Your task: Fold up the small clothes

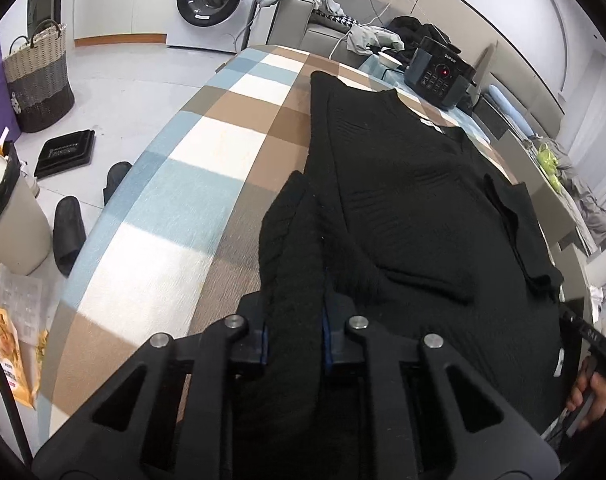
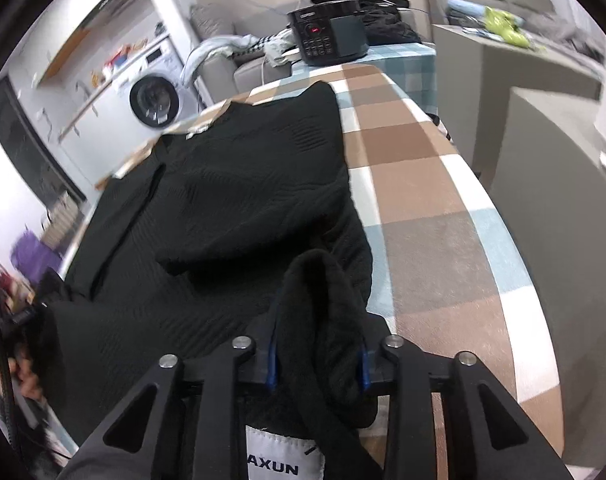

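Note:
A black knit sweater lies spread on the checked tablecloth, both sleeves folded in over its body. My left gripper is shut on a bunched fold of the sweater's near left hem, which fills the gap between the fingers. In the right wrist view the same sweater lies on the cloth. My right gripper is shut on the near right hem, and a white label hangs below it. The other gripper shows at each view's edge.
A black cooker with a red light stands at the table's far end, also in the right wrist view. A washing machine, a woven basket, a bin and slippers are on the floor to the left.

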Motion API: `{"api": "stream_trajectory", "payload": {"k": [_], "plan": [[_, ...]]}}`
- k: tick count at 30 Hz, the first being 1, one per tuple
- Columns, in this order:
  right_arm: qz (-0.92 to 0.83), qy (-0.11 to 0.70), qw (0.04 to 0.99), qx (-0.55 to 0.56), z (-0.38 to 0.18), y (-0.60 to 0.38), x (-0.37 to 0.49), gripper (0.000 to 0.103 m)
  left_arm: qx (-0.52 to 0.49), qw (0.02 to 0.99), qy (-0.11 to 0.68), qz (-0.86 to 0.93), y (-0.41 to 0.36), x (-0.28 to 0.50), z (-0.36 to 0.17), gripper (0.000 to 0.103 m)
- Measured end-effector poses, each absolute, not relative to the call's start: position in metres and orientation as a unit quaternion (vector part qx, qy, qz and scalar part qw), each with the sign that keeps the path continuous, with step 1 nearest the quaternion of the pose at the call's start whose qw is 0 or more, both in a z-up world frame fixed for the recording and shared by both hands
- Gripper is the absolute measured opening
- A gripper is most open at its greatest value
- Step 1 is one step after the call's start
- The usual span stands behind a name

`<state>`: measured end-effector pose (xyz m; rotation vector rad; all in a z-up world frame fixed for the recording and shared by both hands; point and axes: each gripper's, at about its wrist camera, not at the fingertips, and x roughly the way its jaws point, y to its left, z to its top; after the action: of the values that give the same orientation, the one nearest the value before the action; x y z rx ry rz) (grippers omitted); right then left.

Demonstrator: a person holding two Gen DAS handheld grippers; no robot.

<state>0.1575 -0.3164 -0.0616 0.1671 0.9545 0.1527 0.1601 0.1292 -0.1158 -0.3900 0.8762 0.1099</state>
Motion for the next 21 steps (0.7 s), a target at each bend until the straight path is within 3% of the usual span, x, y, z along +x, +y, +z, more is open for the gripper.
{"api": "stream_trajectory", "payload": {"k": [9,13,16,19,21], "plan": [[0.089,0.471,0.876,0.053,-0.063,-0.306,0.148,0.024,-0.182,0.885,0.424,0.062,0.125,0.110,-0.109,0.013],[0.087,0.472,0.876,0.052,-0.061,-0.313,0.132,0.027,-0.201,0.883,0.418,0.067,0.132,0.090,-0.103,0.015],[0.081,0.469,0.876,0.081,-0.056,-0.324,0.124,0.041,-0.217,0.877,0.421,0.080,0.138,0.080,-0.096,0.034],[0.083,0.456,0.879,0.113,-0.046,-0.336,0.108,0.045,-0.216,0.885,0.402,0.088,0.140,0.062,-0.084,0.052],[0.087,0.453,0.878,0.131,-0.043,-0.342,0.095,0.045,-0.210,0.890,0.396,0.090,0.138,0.051,-0.078,0.056]]}}
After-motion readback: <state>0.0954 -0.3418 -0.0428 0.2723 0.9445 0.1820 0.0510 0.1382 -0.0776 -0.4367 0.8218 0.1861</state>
